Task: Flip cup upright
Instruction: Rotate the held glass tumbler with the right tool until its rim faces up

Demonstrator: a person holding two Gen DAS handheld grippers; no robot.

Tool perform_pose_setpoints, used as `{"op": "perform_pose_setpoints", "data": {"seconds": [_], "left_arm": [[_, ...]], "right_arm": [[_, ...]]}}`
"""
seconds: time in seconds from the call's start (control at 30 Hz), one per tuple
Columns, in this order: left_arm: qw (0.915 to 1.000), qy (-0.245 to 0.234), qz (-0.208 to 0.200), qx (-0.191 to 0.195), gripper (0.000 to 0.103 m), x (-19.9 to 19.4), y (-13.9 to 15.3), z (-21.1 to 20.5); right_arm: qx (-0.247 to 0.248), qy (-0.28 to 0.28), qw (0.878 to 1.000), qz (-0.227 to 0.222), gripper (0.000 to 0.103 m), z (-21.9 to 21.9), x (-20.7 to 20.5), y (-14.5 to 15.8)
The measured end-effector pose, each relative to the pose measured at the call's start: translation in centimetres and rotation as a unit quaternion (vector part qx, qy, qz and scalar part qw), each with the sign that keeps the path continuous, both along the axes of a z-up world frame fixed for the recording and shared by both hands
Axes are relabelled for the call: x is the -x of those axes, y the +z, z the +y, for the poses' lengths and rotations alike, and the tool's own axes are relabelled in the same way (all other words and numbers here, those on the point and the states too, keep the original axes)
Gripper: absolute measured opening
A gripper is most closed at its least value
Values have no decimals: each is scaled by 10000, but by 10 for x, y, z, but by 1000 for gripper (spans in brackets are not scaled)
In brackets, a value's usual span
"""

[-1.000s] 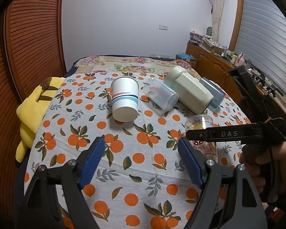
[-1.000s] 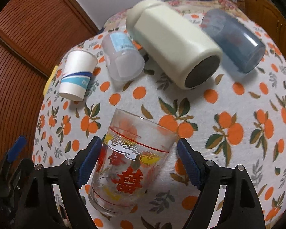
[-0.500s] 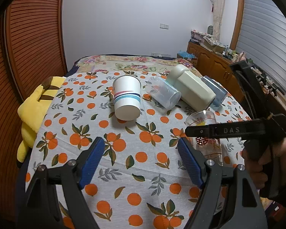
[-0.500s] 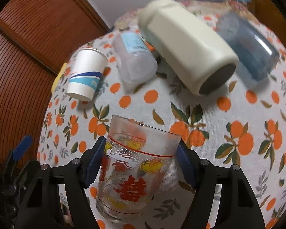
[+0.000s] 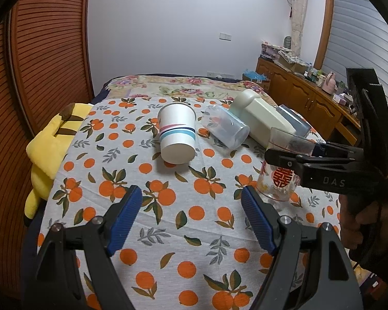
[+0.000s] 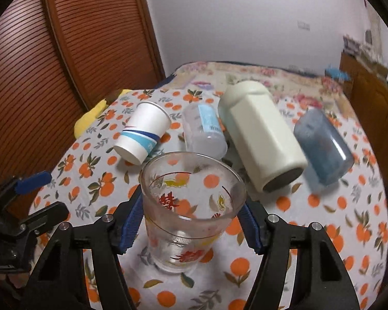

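Observation:
A clear glass cup point(image 6: 191, 206) with red and yellow print stands almost upright, mouth up, on the orange-print cloth. My right gripper point(image 6: 191, 222) is shut on the glass cup, a blue pad on each side. In the left wrist view the glass cup point(image 5: 279, 178) sits at the right with the right gripper point(image 5: 295, 155) clamped around its upper part. My left gripper point(image 5: 191, 214) is open and empty over the cloth, left of the glass.
A paper cup point(image 5: 177, 135), a clear plastic cup point(image 5: 225, 128), a cream bottle point(image 5: 261, 116) and a blue cup point(image 6: 323, 144) lie on their sides at the back. A yellow plush point(image 5: 49, 149) lies at the table's left edge. A wooden cabinet point(image 5: 307, 100) stands right.
The right gripper has closed on the glass cup and turned it from lying tilted to nearly upright. The left gripper has stayed open and has pulled back slightly.

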State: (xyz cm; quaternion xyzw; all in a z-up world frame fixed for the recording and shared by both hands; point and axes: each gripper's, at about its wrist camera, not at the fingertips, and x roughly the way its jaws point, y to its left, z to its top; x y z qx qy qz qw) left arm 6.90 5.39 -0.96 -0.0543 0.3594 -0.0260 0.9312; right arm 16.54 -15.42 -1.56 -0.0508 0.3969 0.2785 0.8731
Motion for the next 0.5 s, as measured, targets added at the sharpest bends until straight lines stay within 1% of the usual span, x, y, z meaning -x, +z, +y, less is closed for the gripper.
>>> {"op": "perform_pose_setpoints", "data": {"seconds": [0.2, 0.3, 0.4, 0.5], "left_arm": [[10000, 25, 2, -7, 79, 0, 0, 2], [10000, 39, 2, 2, 79, 1, -1, 4], [10000, 37, -4, 22, 79, 2, -2, 5], [10000, 35, -81, 42, 79, 3, -1, 4]], "right_arm": [[377, 40, 9981, -483, 67, 5, 0, 2], [494, 115, 9975, -495, 67, 6, 2, -1], [632, 236, 9959, -601, 67, 8, 11, -2], [695, 291, 9951, -644, 67, 8, 17, -2]]}}
